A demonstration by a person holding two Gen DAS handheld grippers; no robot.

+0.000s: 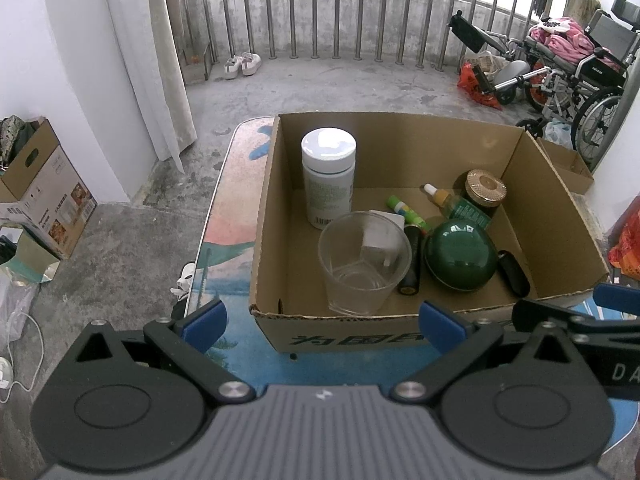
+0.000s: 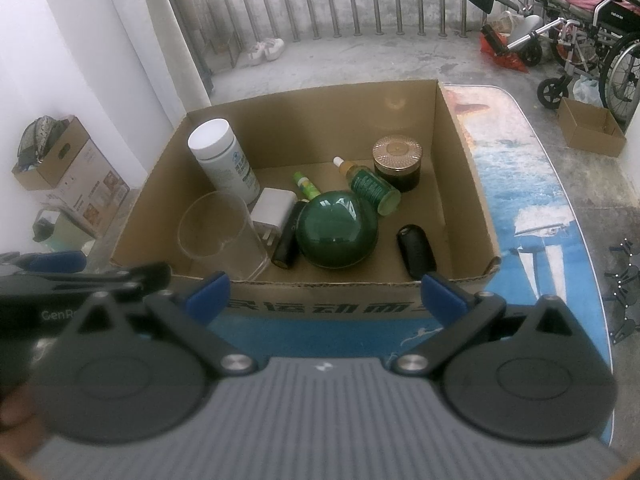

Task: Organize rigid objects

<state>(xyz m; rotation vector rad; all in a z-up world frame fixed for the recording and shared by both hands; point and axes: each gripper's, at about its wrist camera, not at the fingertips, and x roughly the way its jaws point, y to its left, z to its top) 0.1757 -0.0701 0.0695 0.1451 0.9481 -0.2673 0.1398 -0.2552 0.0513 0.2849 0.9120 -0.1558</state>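
Both grippers, left (image 1: 320,322) and right (image 2: 326,294), are hovering wide open and empty before the cardboard box (image 2: 460,168). Just ahead inside it are sitting a clear cup (image 1: 364,264), green ball (image 2: 338,232) and white bottle (image 1: 328,176).

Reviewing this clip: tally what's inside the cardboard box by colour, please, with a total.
In the cardboard box:
White: 2, the tall bottle and the charger plug
Green: 3, the round jar, the dropper bottle and the small tube
Black: 2, the cylinder and the oval case
Clear: 1, the plastic cup
Dark with a gold lid: 1, the jar
Total: 9
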